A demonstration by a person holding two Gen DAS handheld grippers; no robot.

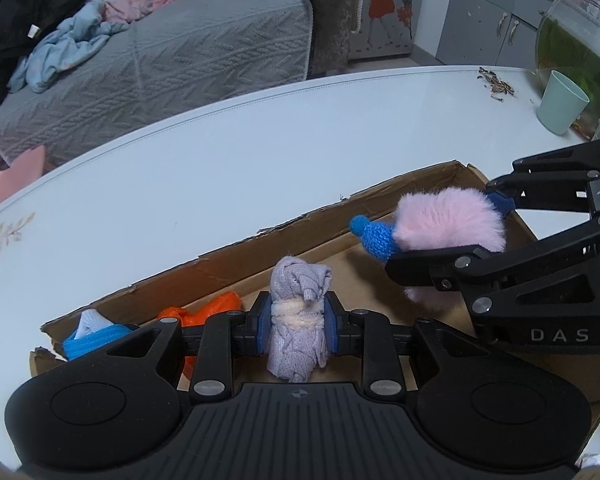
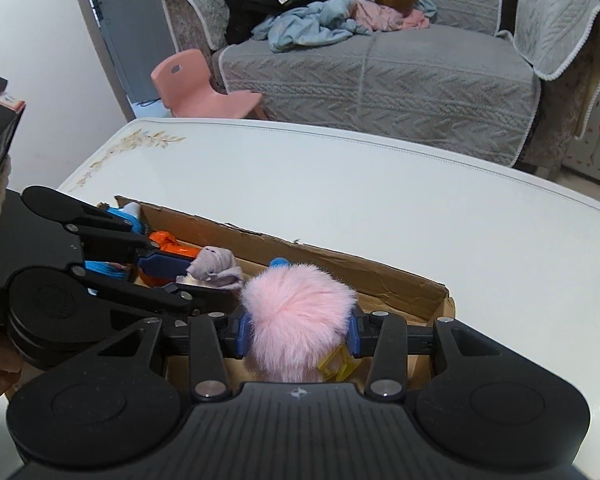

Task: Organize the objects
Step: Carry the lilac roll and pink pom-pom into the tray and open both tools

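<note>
Nearly closed, left gripper [image 1: 296, 330], blue pads [image 1: 265, 328] pressed on either side of a rolled lavender sock bundle [image 1: 298, 320] standing upright between them. Directly beneath and ahead of those jaws, shallow cardboard box [image 1: 260, 240] resting on a white table [image 1: 220, 168]. Off to the left of the tool, inside the box: an orange bundle [image 1: 216, 308], and further left a blue-and-white bundle [image 1: 94, 334] at the box's end wall.

Closed too on its load, right gripper [image 2: 298, 330], pads squeezing a fluffy pink pom-pom item [image 2: 296, 320] from both sides; a blue knitted part [image 1: 374, 236] poking out past the fur in the left wrist view. Something yellow [image 2: 336, 366] just under the right-hand pad, too hidden to identify. Both grippers side by side above the box, close together but not touching, each pointing steeply downward into it.

Beyond the table, a grey sofa [image 2: 380, 76] heaped with clothes, a pink chair [image 2: 200, 88] beside it. Far right of the left tool, a pale green cup [image 1: 562, 102] on the table, next to a glass bowl [image 1: 572, 40].
</note>
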